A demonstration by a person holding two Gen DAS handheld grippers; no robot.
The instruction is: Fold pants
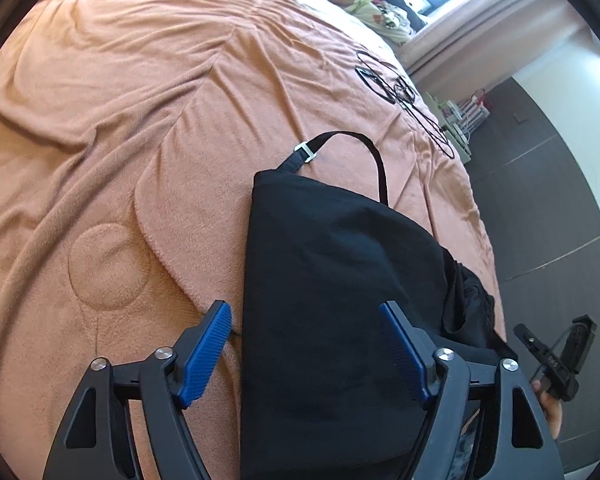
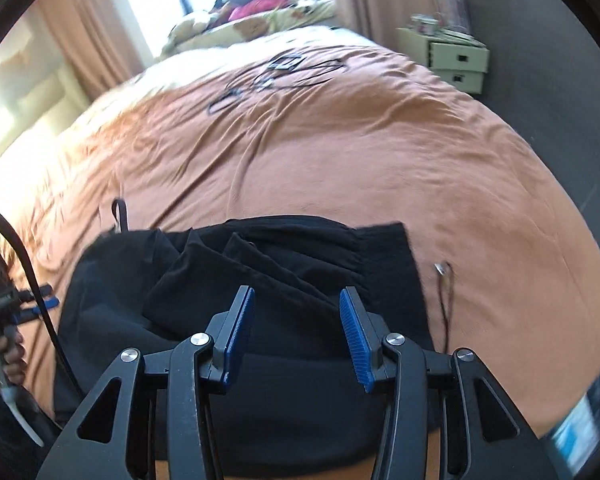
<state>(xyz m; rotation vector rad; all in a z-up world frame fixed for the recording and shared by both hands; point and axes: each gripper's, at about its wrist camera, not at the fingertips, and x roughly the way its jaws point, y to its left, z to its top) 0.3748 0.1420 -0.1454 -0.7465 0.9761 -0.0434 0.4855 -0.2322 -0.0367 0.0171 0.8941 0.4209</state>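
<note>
Both hand-held grippers hover open, left (image 1: pixel 306 354) wider than right (image 2: pixel 296 336), gripping nothing. Black pants (image 1: pixel 340 300) lie folded just beyond on the orange bed cover (image 1: pixel 140 120); tuck the loose strap (image 1: pixel 364 148) before the next fold.

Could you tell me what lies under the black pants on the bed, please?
The black pants rest on the orange blanket. Whatever else might lie beneath them is covered.
</note>
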